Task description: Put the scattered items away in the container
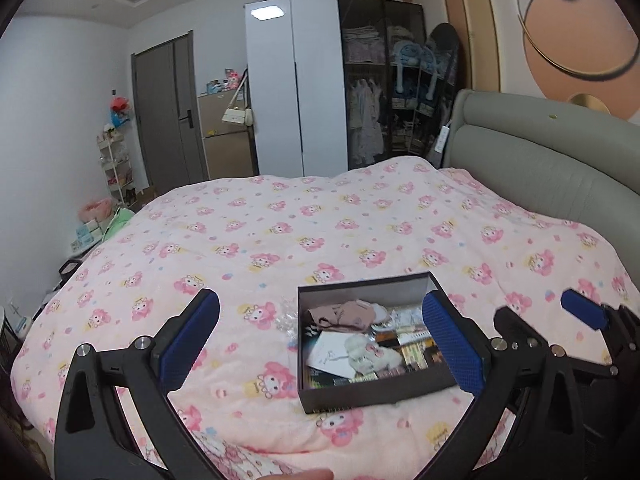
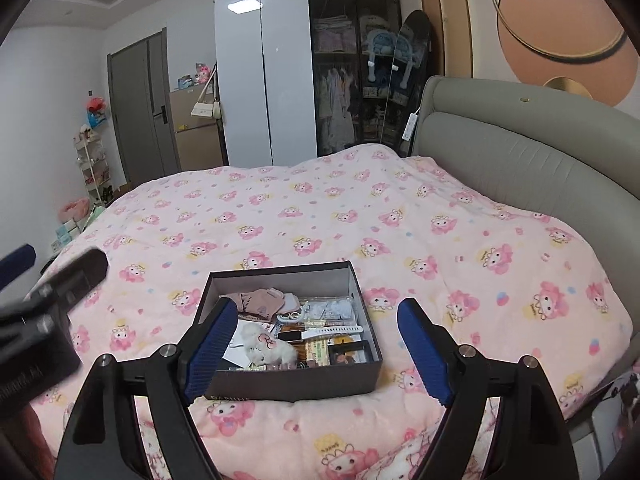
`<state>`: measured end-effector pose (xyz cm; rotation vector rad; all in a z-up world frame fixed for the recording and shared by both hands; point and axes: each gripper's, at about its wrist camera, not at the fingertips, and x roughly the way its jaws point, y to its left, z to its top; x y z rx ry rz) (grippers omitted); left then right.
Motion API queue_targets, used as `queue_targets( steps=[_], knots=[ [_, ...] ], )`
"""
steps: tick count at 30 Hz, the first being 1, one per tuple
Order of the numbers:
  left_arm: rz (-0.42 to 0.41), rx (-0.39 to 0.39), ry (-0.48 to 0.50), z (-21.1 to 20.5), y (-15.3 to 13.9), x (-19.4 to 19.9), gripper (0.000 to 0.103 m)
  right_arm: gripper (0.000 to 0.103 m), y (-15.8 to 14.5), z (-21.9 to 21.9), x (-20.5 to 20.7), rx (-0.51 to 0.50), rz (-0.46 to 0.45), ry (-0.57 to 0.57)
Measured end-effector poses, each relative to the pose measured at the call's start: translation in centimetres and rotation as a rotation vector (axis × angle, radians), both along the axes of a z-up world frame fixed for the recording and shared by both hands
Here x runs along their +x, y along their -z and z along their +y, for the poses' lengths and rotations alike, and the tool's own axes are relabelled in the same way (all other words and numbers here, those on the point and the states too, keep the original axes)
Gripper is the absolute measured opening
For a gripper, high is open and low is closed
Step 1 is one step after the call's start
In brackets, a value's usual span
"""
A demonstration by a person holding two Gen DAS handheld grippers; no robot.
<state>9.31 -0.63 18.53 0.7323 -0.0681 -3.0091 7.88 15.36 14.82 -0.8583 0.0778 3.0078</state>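
A dark open box [image 1: 372, 394] lies on the pink cartoon-print blanket [image 1: 248, 240]. It holds a brown-pink cloth [image 1: 348, 314], a white fluffy toy with a pink bow [image 2: 268, 346], a white watch [image 2: 332, 330], cards and small packets. A crumpled clear plastic piece [image 1: 287, 316] lies on the blanket just left of the box. My left gripper [image 1: 320, 304] hangs open above the box's near left side with nothing between its blue pads. My right gripper [image 2: 318, 310] is also open and empty, above the box's near edge. Each gripper shows in the other's view: right gripper [image 1: 548, 314], left gripper [image 2: 56, 266].
A grey padded headboard [image 2: 520, 160] bounds the bed on the right. Beyond the bed stand a white wardrobe [image 1: 292, 96], a dark glass cabinet [image 1: 380, 80], a grey door [image 1: 164, 108] and a white shelf cart [image 1: 116, 164]. A fingertip [image 1: 304, 474] shows at the bottom edge.
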Motion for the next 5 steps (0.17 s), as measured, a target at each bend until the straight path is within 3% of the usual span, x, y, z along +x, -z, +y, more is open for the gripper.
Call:
queue_targets(
  steps=[5],
  knots=[
    [-0.012,0.024,0.017,0.44,0.14,1.10,0.103,0.081,0.15,0.16,0.53,0.000,-0.003,0.002]
  ],
)
